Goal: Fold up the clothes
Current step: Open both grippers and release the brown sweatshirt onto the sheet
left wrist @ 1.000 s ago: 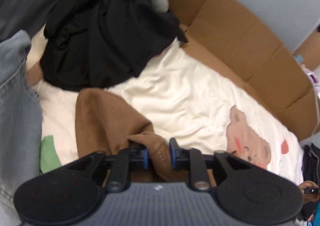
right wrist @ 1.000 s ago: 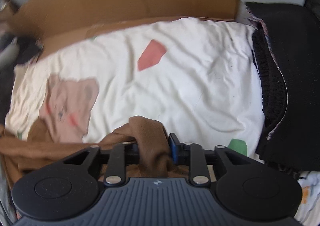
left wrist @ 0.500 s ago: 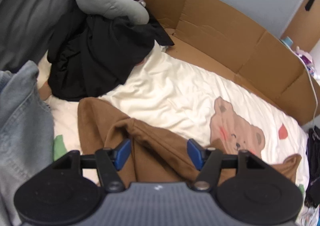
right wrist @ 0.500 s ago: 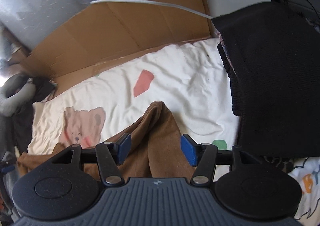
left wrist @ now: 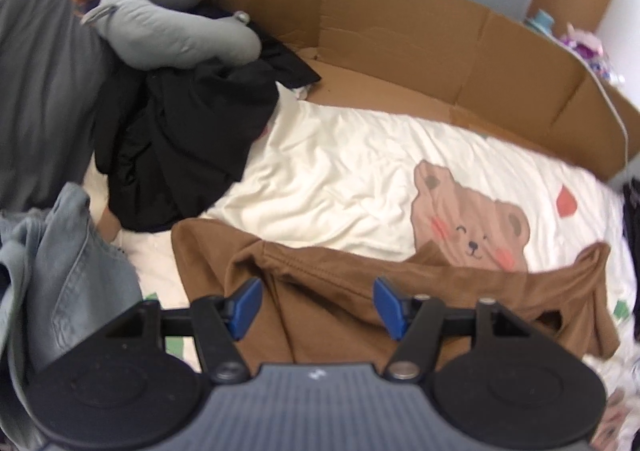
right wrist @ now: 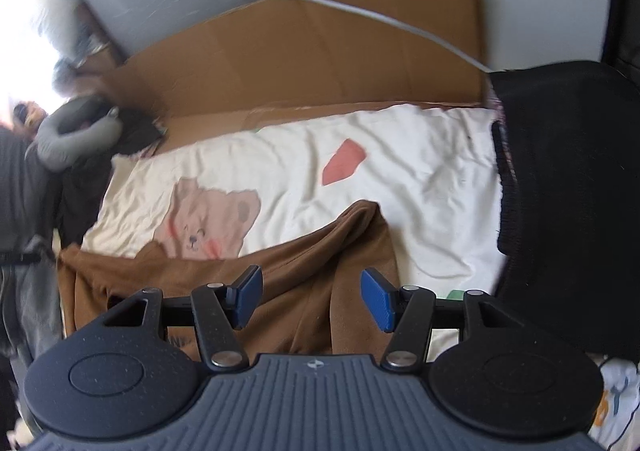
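A brown garment (left wrist: 352,303) lies spread across the near part of a cream bedsheet (left wrist: 340,179) printed with a bear. My left gripper (left wrist: 316,305) hangs open above the garment's left part, its blue pads apart and touching no cloth. The same brown garment (right wrist: 312,271) shows in the right wrist view, with one corner folded up toward the sheet. My right gripper (right wrist: 312,297) is open above its right part, nothing between the pads.
A black clothes heap (left wrist: 180,143) and a grey neck pillow (left wrist: 172,35) lie at the left. Blue denim (left wrist: 68,271) sits near left. Cardboard panels (left wrist: 400,27) line the far side. A black knitted garment (right wrist: 568,203) covers the right end.
Both grippers let go of the brown garment and opened. Both rose away from the bed, and the garment now lies flat on the sheet.
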`<state>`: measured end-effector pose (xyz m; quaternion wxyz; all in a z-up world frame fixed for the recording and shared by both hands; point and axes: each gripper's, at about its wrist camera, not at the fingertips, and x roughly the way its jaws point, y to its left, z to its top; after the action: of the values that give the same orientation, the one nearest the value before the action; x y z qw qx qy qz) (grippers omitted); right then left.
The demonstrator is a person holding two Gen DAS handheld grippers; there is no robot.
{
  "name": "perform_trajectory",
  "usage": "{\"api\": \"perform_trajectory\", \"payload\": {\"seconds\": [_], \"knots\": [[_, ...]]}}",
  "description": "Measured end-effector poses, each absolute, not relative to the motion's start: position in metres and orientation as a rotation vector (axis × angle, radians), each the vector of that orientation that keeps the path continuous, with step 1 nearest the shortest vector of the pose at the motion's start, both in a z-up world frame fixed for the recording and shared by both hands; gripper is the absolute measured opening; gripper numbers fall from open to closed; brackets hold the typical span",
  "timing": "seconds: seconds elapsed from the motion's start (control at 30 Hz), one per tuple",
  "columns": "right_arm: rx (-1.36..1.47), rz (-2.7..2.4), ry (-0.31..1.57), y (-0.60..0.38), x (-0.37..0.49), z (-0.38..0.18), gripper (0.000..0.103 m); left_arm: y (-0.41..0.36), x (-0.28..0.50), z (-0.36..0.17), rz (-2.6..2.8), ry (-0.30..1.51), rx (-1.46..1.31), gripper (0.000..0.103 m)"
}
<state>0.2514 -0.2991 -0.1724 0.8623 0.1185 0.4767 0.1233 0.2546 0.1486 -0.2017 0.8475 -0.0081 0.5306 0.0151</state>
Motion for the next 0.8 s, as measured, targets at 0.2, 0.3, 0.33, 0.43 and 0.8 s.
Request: {"api": "perform_trajectory", "payload": {"seconds": [0.2,0.3,0.33,0.43,0.8], "knots": [[0.269,0.250,1.021,-0.302,0.239,-0.180,0.062,0.148,0.247,-0.189,0.035,1.104,0.004,0.064],[0.292,0.251,1.013,-0.307,0.229,-0.169,0.062,0.149,0.238,-0.168,0.042,1.098,-0.011,0.064],[0.299,0.256,1.004,-0.308,0.226,-0.163,0.062,0.149,0.236,-0.158,0.040,1.092,-0.014,0.064],[0.310,0.275,0.967,-0.309,0.221,-0.143,0.062,0.146,0.233,-0.129,0.029,1.085,-0.007,0.066],[0.316,0.276,0.940,-0.318,0.199,-0.121,0.063,0.124,0.218,-0.084,0.016,1.036,0.058,0.066]]}}
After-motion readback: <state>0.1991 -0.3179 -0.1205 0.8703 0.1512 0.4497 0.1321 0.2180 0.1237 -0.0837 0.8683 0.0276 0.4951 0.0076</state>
